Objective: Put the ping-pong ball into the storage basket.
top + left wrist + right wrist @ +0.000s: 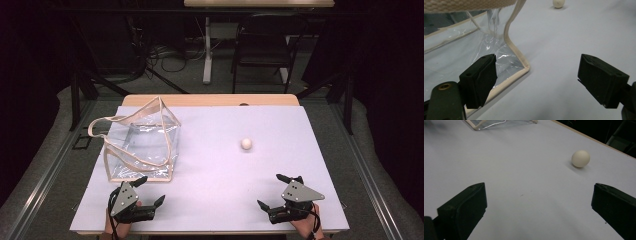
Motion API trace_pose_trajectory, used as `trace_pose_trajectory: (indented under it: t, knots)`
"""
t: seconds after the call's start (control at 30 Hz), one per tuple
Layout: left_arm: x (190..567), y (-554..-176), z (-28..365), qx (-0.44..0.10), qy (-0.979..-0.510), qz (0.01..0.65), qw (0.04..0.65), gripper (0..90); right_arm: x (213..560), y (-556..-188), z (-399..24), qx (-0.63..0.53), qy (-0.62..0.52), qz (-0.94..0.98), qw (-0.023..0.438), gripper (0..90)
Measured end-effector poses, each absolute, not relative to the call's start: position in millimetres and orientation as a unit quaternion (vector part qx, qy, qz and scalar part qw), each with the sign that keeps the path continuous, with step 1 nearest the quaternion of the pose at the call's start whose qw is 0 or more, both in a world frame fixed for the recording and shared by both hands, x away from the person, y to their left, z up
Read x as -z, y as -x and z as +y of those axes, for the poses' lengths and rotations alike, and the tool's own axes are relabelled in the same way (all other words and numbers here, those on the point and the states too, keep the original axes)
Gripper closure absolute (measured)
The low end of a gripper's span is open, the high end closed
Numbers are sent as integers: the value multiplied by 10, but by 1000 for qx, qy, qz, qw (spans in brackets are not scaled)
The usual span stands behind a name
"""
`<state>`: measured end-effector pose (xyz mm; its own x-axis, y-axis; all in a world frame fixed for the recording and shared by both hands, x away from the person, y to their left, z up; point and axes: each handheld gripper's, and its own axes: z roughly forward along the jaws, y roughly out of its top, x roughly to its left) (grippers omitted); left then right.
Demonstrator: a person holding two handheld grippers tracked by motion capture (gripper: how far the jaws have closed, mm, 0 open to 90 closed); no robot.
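The ball (246, 143) lies loose on the surface (225, 180), right of the bag (142, 145) and well apart from it. I judge nothing is done yet: it has to be picked up and probably bagged. My right gripper (277, 192) is wide open and empty, near the ball. My left gripper (150, 190), also open, sits just beside the bag's near corner.

You had a see-through bag (142, 145) w/ beige trim and beige woven handles, its clear plastic catching white glare. The ball (246, 144) was off-white, plain, no markings. Your table (225, 195) had a pale lavender-grey top w/ a light wood edge. Both grippers, left (150, 190) & right (270, 191), were black w/ grey plates on top. Bkgd was dark, floor grey, chair black
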<state>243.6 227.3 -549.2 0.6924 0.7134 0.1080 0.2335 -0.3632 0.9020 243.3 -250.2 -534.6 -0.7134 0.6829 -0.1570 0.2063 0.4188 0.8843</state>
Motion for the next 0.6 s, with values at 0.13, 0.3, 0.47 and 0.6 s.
trace_pose_trajectory:
  t: [0.13,0.3,0.47,0.6]
  knots:
    - [5492,-2439,2269,-253,-785,305,476,159,5289,-2463,-2490,-463,-282,799,261,0]
    - [5503,-2448,2248,-250,-788,302,475,159,5224,-2512,-2472,-456,-291,801,258,0]
    - [5509,-2464,2242,-248,-789,300,475,159,5217,-2563,-2442,-447,-291,807,254,0]
    - [5509,-2470,2232,-247,-789,300,475,159,5220,-2602,-2423,-440,-296,810,250,0]
